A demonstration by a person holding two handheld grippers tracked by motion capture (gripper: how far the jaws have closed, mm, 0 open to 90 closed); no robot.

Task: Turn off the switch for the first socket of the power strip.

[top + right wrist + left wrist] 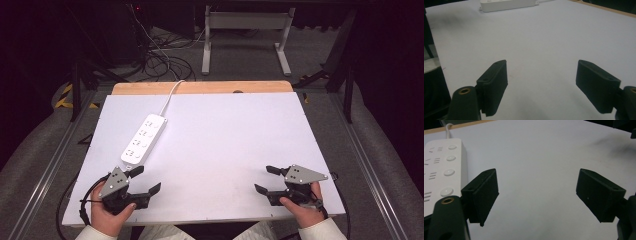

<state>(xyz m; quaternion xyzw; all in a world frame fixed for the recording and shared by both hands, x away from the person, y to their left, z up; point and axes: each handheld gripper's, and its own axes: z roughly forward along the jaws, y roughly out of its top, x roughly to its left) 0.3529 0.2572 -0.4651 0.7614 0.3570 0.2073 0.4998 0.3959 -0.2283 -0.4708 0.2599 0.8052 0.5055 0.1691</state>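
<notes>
The table top [225, 150] is covered by a white sheet of smooth, matt finish, with a strip of pale bare wood [202, 87] exposed along its far edge. The power strip [144, 139], lying on the sheet toward the left gripper's side, reads as white moulded plastic with a slight sheen, its cable [170, 95] sheathed in the same white (buttons smooth and rounded in the left gripper view). The left gripper [145, 182] and right gripper [266, 180] are matt black plastic with flat jaw faces, each topped by a dull grey plate of metal look, and a brass-coloured insert [448, 200] shows glossy beside the left gripper's jaw.
</notes>
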